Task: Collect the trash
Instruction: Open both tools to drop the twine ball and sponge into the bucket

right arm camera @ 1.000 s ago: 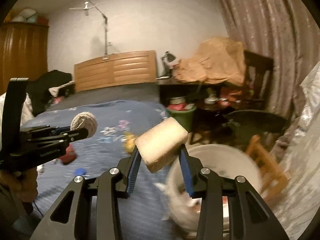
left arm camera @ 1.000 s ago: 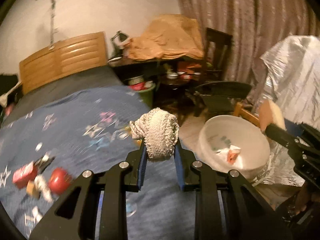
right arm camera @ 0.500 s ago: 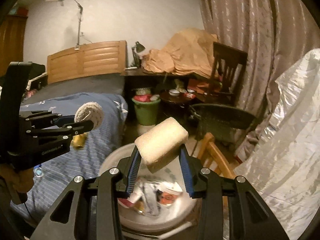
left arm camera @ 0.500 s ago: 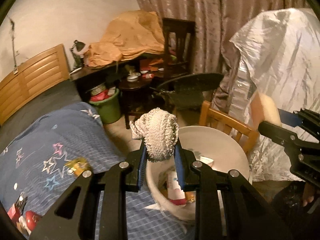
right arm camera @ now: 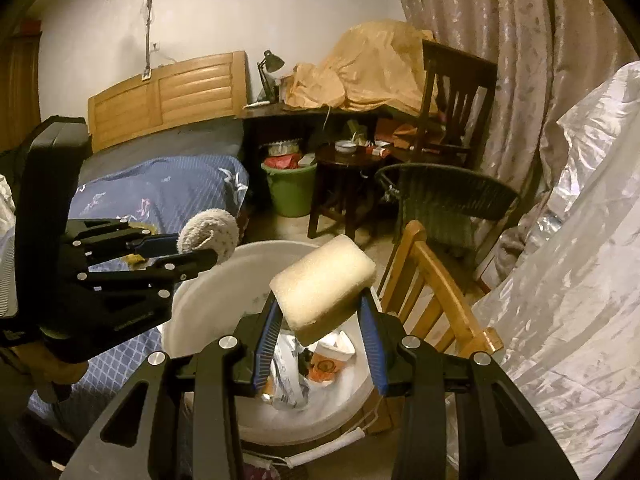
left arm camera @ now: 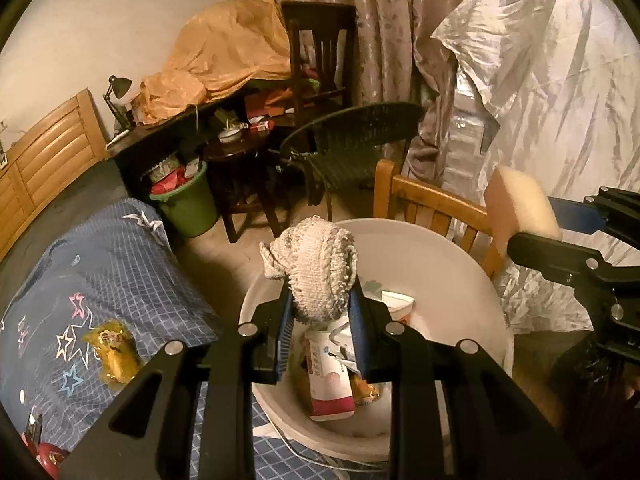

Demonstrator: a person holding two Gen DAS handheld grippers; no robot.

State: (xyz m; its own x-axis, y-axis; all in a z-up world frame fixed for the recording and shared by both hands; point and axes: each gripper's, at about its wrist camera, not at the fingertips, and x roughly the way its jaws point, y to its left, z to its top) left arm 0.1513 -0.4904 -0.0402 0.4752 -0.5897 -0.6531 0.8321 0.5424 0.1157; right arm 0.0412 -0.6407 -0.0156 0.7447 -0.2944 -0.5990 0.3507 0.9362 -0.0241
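Left gripper (left arm camera: 320, 308) clamped on balled knitted cloth (left arm camera: 316, 268), right gripper (right arm camera: 320, 320) clamped on beige sponge (right arm camera: 324, 288), both held above white trash bucket (right arm camera: 200, 308) beside the bed (left arm camera: 112, 264).

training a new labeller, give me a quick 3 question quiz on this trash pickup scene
1. True or false: the left gripper holds a knitted cloth ball.
2. What does the right gripper hold? A) can B) sponge C) bottle
3. What lies below both grippers?

Key
1. True
2. B
3. The white bucket, already holding trash.
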